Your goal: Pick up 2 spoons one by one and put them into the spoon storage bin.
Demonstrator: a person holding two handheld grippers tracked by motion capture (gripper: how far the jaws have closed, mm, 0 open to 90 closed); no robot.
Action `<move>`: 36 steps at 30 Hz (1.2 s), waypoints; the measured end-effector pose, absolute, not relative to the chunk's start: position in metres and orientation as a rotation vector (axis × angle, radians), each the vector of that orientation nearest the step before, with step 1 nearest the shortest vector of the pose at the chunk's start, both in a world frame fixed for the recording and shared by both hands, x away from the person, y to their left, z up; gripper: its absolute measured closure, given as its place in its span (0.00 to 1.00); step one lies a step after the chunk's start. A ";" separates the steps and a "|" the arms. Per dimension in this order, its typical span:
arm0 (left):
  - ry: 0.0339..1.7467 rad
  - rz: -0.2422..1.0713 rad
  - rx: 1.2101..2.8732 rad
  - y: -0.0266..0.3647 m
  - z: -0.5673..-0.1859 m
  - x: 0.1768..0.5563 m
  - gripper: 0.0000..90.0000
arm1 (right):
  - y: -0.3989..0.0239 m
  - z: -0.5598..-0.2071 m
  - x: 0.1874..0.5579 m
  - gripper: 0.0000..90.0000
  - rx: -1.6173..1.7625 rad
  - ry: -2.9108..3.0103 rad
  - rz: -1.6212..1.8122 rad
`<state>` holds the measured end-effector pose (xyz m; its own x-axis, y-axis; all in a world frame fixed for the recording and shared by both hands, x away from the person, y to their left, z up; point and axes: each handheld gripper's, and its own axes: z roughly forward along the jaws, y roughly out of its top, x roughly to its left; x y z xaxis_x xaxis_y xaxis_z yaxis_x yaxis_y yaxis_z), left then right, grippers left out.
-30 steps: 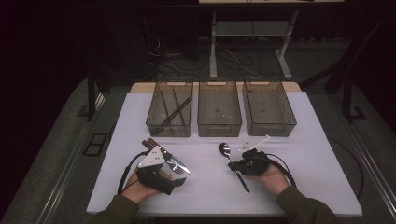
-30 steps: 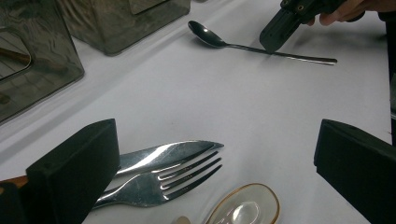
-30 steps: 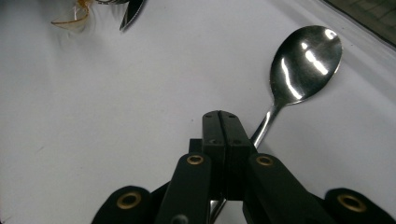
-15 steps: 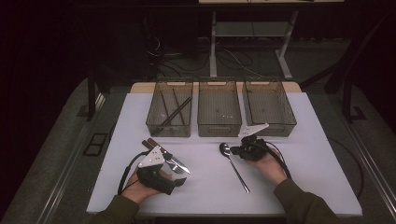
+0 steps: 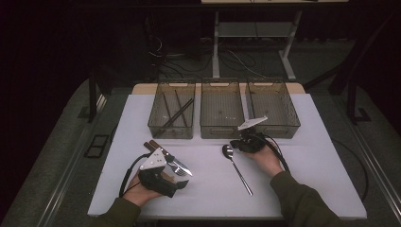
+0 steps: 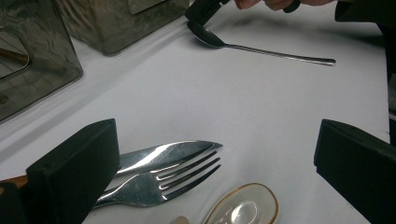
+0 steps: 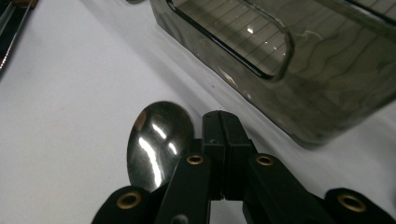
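Right hand-held gripper point(image 7: 223, 126) clenched empty, tips beside spoon point(image 5: 236, 166) bowl on the surface, likely lining up a pick for the bins point(image 5: 221, 108). Left hand-held gripper point(image 6: 215, 154) released over fork point(image 6: 163, 179) and knife point(image 6: 161, 153), waiting.

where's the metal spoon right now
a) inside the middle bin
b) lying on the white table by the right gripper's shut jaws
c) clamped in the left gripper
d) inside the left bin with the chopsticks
b: the spoon lies flat on the table, its bowl beside the shut tips of the right gripper, outside the bins.
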<state>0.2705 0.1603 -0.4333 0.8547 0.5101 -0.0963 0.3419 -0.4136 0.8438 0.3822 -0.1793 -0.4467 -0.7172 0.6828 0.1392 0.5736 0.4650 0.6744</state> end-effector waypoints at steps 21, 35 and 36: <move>0.621 0.215 2.042 0.160 -0.433 0.270 0.00 | -0.160 -0.450 0.381 1.00 1.046 2.608 1.129; 0.619 0.213 2.041 0.160 -0.433 0.270 0.00 | -0.139 -0.451 0.371 1.00 0.956 2.682 1.184; 0.619 0.214 2.040 0.160 -0.433 0.270 0.00 | -0.137 -0.451 0.370 1.00 0.948 2.687 1.191</move>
